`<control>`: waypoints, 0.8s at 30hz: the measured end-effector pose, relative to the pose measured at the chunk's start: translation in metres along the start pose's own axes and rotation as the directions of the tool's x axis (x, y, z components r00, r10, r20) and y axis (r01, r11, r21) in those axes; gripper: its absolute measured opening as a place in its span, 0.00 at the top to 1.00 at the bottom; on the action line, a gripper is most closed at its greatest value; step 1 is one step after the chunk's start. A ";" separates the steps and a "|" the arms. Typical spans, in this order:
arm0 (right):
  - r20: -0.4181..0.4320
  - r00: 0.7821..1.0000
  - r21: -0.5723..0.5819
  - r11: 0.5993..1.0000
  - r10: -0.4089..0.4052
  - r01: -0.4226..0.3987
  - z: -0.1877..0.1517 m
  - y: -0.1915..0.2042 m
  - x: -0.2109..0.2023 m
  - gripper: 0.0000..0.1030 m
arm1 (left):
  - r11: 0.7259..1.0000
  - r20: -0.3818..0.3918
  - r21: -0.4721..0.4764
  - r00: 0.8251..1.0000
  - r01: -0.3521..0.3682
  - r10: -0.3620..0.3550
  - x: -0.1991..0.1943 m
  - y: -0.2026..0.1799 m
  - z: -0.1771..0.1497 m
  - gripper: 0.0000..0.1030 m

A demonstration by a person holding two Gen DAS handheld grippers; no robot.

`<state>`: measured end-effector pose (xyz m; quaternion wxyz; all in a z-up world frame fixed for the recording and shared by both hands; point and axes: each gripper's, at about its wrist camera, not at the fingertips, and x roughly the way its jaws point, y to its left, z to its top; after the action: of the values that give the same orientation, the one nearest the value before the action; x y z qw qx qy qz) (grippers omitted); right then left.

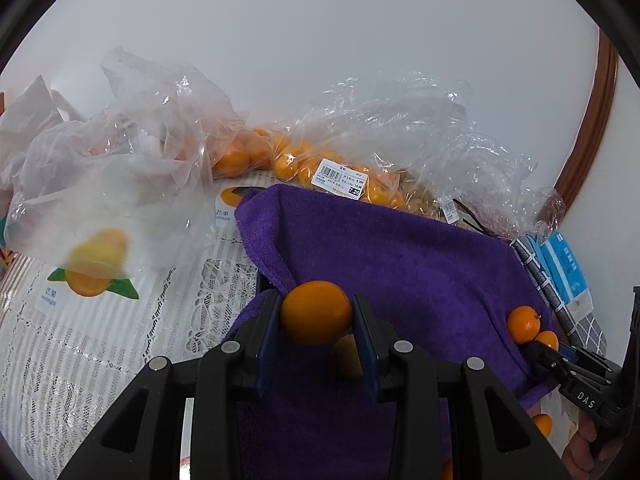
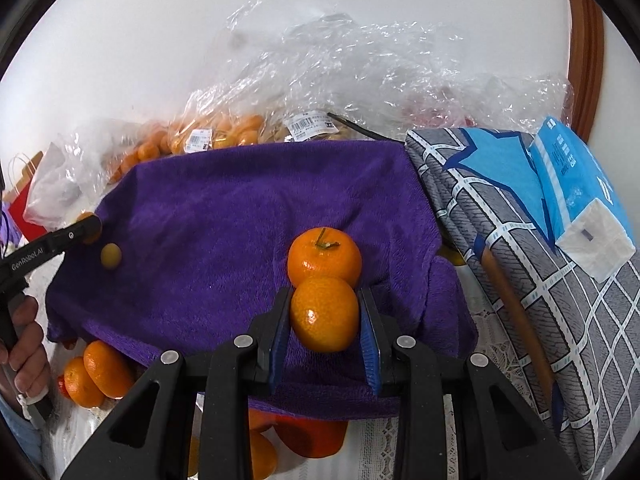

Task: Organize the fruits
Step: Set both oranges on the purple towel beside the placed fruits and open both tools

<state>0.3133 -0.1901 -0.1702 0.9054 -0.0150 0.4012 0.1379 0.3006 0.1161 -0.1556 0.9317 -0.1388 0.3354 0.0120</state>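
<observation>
A purple towel (image 1: 400,264) lies over the table; it also shows in the right wrist view (image 2: 240,208). My left gripper (image 1: 317,314) is shut on an orange (image 1: 316,312) above the towel's left part. A small yellow fruit (image 1: 346,356) lies on the towel under it, also seen in the right wrist view (image 2: 111,255). My right gripper (image 2: 325,314) is shut on a mandarin (image 2: 324,314), right in front of a stemmed mandarin (image 2: 325,256) resting on the towel. Both mandarins show at the towel's right edge in the left wrist view (image 1: 524,323).
Clear plastic bags of oranges (image 1: 352,176) and crumpled bags (image 1: 112,152) stand behind the towel. A checked grey-blue cloth (image 2: 520,240) with a blue tissue pack (image 2: 576,184) lies on the right. Loose oranges (image 2: 96,372) sit by the towel's front edge on the lace tablecloth (image 1: 100,340).
</observation>
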 end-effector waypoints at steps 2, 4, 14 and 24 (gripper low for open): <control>0.002 1.000 -0.004 1.000 -0.010 0.010 0.000 0.001 -0.001 0.69 | 1.000 -0.002 0.006 1.000 0.000 0.000 0.001 -0.001 0.000 0.67; 0.003 1.000 0.001 1.000 0.000 0.000 -0.001 0.001 -0.002 0.69 | 1.000 -0.003 0.006 1.000 0.002 -0.002 0.001 -0.001 0.000 0.67; 0.061 0.998 -0.026 0.999 -0.018 0.020 -0.002 0.008 -0.016 0.53 | 1.000 -0.003 0.030 1.000 0.004 -0.004 0.000 -0.003 0.002 0.60; 0.169 0.979 0.052 0.993 -0.116 0.109 -0.008 0.010 -0.085 0.44 | 0.999 0.066 0.046 0.998 -0.009 0.006 -0.014 -0.004 0.001 0.53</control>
<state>0.2509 -0.2015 -0.1127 0.9432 -0.0065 0.3228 0.0788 0.2912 0.1134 -0.1450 0.9451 -0.1156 0.3053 0.0124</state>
